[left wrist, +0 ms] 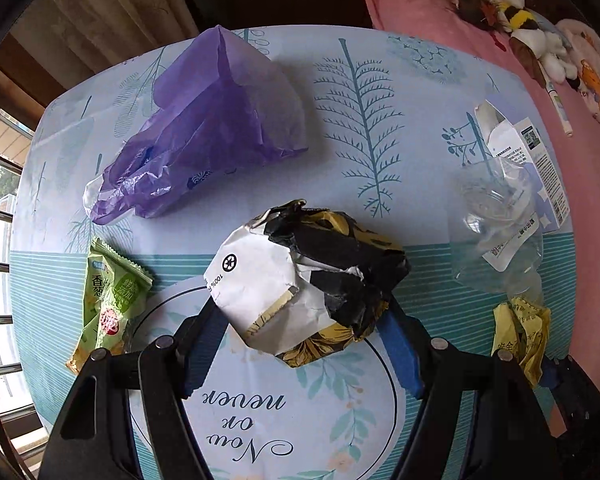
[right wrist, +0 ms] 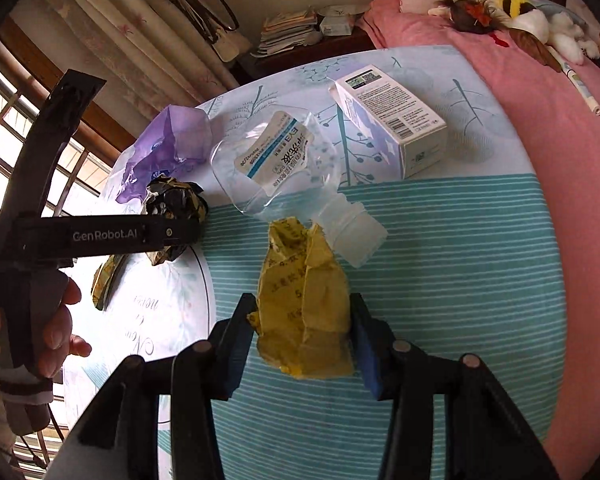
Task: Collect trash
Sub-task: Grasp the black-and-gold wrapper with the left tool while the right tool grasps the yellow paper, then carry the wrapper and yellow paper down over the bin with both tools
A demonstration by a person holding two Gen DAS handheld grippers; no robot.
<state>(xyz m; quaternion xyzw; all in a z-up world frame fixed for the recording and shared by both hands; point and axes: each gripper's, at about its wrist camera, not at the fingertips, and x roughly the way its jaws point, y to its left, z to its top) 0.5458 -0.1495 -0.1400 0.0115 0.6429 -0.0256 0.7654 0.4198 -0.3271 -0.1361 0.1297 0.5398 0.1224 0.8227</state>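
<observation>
A crumpled black, white and gold paper ball (left wrist: 300,280) lies on the round table (left wrist: 380,120). My left gripper (left wrist: 300,304) points down over it, both pads touching its sides; it shows from the side in the right wrist view (right wrist: 100,236). My right gripper (right wrist: 302,300) is shut on a crumpled yellow paper (right wrist: 304,304), low over the striped cloth; the same yellow paper (left wrist: 524,336) appears at the table's right edge. A purple plastic bag (left wrist: 204,128) lies slack behind the ball.
A green snack wrapper (left wrist: 112,304) lies left of the ball. A crushed clear bottle (right wrist: 284,168) and a white carton (right wrist: 396,120) sit beyond the yellow paper. A pink bed (right wrist: 560,120) borders the table on the right. A hand (right wrist: 56,320) holds the left gripper.
</observation>
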